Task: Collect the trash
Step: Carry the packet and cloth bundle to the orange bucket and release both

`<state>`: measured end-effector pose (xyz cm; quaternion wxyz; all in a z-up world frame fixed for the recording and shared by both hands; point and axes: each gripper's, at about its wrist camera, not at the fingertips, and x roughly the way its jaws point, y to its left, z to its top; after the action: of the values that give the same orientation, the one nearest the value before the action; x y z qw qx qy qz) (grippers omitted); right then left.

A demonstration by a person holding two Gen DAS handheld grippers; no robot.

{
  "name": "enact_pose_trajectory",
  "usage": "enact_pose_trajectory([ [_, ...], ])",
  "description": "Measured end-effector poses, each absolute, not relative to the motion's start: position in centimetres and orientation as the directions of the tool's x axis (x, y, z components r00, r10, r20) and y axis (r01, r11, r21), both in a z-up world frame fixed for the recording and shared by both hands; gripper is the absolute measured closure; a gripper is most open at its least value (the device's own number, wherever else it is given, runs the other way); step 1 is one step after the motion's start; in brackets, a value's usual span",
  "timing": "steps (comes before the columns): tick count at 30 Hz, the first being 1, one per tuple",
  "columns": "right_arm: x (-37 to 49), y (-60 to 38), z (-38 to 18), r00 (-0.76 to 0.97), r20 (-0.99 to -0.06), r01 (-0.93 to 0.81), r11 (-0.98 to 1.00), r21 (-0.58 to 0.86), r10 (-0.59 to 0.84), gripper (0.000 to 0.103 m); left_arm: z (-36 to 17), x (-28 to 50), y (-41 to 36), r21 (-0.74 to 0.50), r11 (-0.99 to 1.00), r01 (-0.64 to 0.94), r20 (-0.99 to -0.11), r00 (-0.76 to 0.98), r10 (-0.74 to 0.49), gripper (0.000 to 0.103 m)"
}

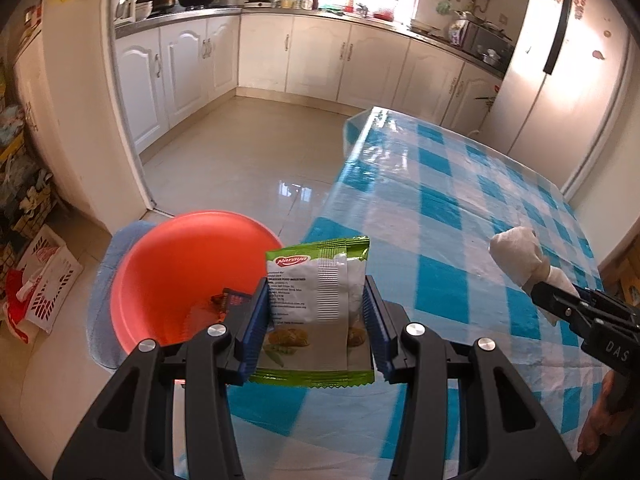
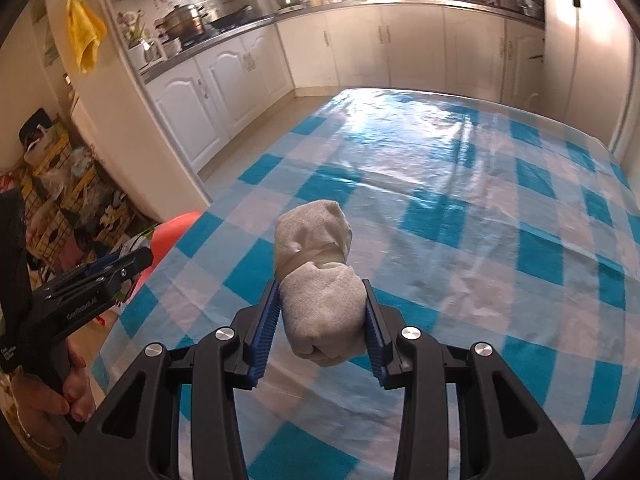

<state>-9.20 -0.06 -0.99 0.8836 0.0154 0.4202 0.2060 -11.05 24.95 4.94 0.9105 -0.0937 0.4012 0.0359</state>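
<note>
My left gripper is shut on a green and white snack packet, held upright over the table's left edge, right beside the orange bin. A small dark wrapper lies inside the bin. My right gripper is shut on a wad of beige tissue bound by a band, held above the blue checked tablecloth. In the left wrist view the right gripper shows at the right with the tissue wad. The right wrist view shows the left gripper at the left, in a person's hand.
The orange bin stands on the floor by the table's left edge, next to a blue cushion. A white basket and a cluttered rack stand to the left. White kitchen cabinets and a fridge lie beyond.
</note>
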Motion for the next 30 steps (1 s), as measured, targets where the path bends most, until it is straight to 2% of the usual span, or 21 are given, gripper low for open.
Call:
enact_pose_trajectory([
  [21, -6.9, 13.4, 0.2, 0.466, -0.741, -0.587, 0.796, 0.150, 0.483, 0.062, 3.8, -11.4, 34.7, -0.182, 0.937, -0.297, -0.747, 0.662, 0.065, 0.057],
  [30, -5.0, 18.0, -0.9, 0.411, -0.757, -0.647, 0.747, 0.151, 0.509, 0.062, 2.0, -10.2, 37.7, -0.213, 0.920, -0.330, -0.769, 0.637, 0.051, 0.057],
])
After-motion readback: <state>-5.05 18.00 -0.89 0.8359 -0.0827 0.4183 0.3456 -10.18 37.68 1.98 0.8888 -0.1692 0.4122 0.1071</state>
